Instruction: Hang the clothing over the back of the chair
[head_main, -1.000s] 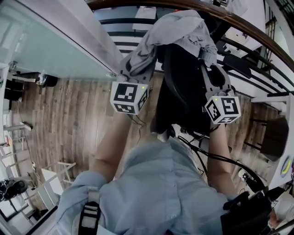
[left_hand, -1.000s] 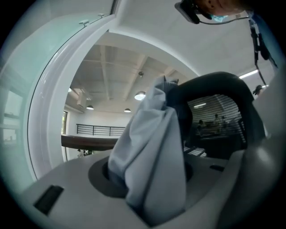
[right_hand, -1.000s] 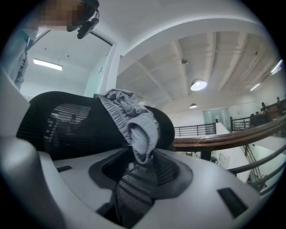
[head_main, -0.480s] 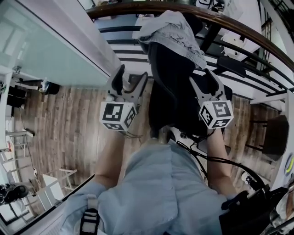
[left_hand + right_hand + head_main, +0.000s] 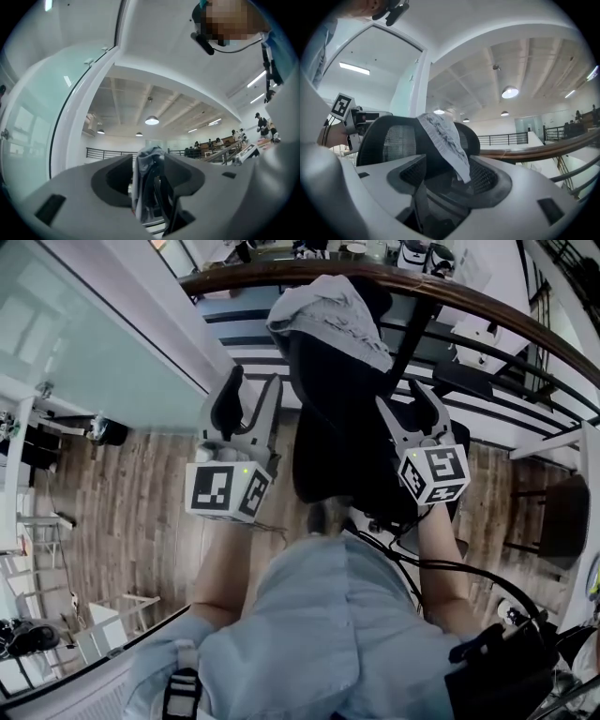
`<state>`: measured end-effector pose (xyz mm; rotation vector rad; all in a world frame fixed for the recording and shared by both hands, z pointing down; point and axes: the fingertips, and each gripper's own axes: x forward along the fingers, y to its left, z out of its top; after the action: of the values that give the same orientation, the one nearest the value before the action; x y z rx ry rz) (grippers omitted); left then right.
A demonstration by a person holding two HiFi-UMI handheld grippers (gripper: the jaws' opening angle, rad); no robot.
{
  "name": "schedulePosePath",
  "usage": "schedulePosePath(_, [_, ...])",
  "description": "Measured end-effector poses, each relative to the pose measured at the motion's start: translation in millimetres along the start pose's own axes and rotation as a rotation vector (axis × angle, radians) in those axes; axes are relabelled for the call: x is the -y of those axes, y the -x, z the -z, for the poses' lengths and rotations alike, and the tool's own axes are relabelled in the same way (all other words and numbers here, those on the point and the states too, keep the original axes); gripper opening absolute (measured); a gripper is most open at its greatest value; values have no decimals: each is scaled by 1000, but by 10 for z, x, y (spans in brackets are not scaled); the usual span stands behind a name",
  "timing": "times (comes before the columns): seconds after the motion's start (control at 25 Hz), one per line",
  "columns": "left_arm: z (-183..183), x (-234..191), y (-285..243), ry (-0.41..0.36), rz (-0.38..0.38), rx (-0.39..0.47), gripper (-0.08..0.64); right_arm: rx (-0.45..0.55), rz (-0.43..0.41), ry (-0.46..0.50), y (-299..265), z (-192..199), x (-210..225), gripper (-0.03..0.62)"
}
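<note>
A grey piece of clothing (image 5: 328,315) lies draped over the top of the black mesh chair back (image 5: 342,427). My left gripper (image 5: 250,390) hangs to the left of the chair, apart from it; its jaws are closing with nothing between them. My right gripper (image 5: 406,401) stands open at the chair's right side, also empty. In the left gripper view the clothing (image 5: 146,161) and chair show farther off through the gap of the jaws. In the right gripper view the clothing (image 5: 445,133) hangs down over the chair back (image 5: 391,140) just beyond the jaws.
A curved wooden handrail (image 5: 469,301) with black railing bars runs behind the chair. A frosted glass wall (image 5: 84,334) stands at the left above a wood floor (image 5: 122,493). Black cables (image 5: 422,563) trail along the person's right arm.
Both grippers have let go of the clothing and drawn back from the chair, jaws spread. The left one moved out to the left. The clothing stays draped on the chair top.
</note>
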<state>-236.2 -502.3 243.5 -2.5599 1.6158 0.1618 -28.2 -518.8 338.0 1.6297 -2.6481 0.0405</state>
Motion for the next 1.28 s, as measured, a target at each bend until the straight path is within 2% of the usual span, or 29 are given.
schedulePosePath(0.12, [-218, 75, 34, 6, -27, 27, 135, 103, -30, 1, 73, -469, -111, 280])
schedulePosePath(0.28, [-444, 118, -21, 3, -62, 51, 49, 218, -68, 39, 65, -1068, -313, 167])
schedulePosePath(0.44, [-555, 138, -16, -34, -94, 73, 14, 252, -75, 95, -12, -1303, -628, 35])
schedulePosePath(0.68, [-672, 314, -73, -133, -126, 108, 14, 262, -79, 158, -62, -1398, -827, 26])
schedulePosePath(1.0, [-666, 248, -18, -134, -141, 102, 12, 273, -89, 182, -130, -1422, -1031, 20])
schedulePosePath(1.28, [-610, 350, -11, -97, -140, 95, 13, 266, -98, 185, -145, -1357, -1056, 15])
